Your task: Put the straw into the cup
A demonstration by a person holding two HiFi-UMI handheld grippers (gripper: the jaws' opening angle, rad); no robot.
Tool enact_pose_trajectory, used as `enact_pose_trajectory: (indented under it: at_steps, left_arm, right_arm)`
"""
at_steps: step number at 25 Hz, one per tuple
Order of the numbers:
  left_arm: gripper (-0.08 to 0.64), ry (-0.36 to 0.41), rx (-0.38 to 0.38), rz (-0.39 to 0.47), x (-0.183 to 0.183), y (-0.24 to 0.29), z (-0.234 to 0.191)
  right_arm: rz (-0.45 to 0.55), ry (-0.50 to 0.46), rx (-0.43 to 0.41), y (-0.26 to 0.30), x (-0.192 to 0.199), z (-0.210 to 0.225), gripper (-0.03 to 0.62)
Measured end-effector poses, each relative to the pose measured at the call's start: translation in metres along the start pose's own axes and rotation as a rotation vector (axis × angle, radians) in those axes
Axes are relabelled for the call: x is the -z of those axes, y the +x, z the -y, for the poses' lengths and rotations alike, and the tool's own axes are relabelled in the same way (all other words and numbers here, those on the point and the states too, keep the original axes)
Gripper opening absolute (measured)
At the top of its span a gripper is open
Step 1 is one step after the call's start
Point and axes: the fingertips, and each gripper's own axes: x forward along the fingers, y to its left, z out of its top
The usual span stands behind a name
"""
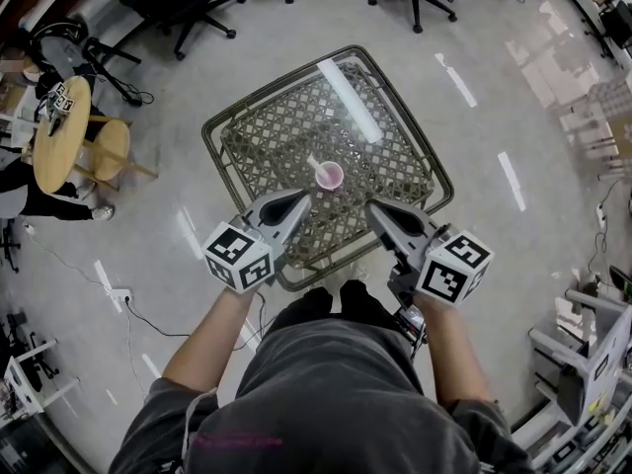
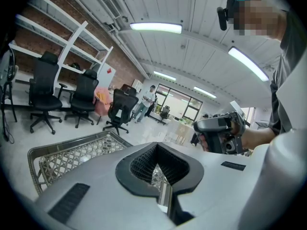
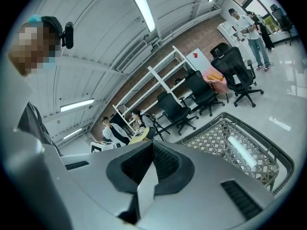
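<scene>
A small pink cup [image 1: 331, 175] stands near the middle of the lattice-topped table [image 1: 267, 126]. A thin pale straw [image 1: 315, 162] shows at the cup's upper-left rim; I cannot tell whether it rests inside. My left gripper [image 1: 300, 197] sits just below and left of the cup, shut and holding nothing. My right gripper [image 1: 374, 207] sits below and right of the cup, also shut and empty. Neither touches the cup. In the left gripper view the jaws [image 2: 156, 146] meet over the table [image 2: 62, 157]. In the right gripper view the jaws [image 3: 152, 145] meet too, and the cup is hidden in both.
Black office chairs [image 1: 188, 3] stand beyond the table. A round wooden table [image 1: 59, 131] and stool [image 1: 109, 151] are at the left, with a cable and power strip [image 1: 117, 294] on the floor. Shelving [image 3: 158, 80] and people [image 3: 115, 128] are along the far wall.
</scene>
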Motion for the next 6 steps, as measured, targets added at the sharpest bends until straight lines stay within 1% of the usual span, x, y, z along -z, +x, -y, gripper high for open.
enact_pose_trajectory:
  at_steps: [6]
  left_arm:
    - [0.009, 0.002, 0.001, 0.000, -0.0003, 0.0008, 0.0018]
  right_arm:
    - [0.000, -0.002, 0.002, -0.0018, -0.0009, -0.0013, 0.014]
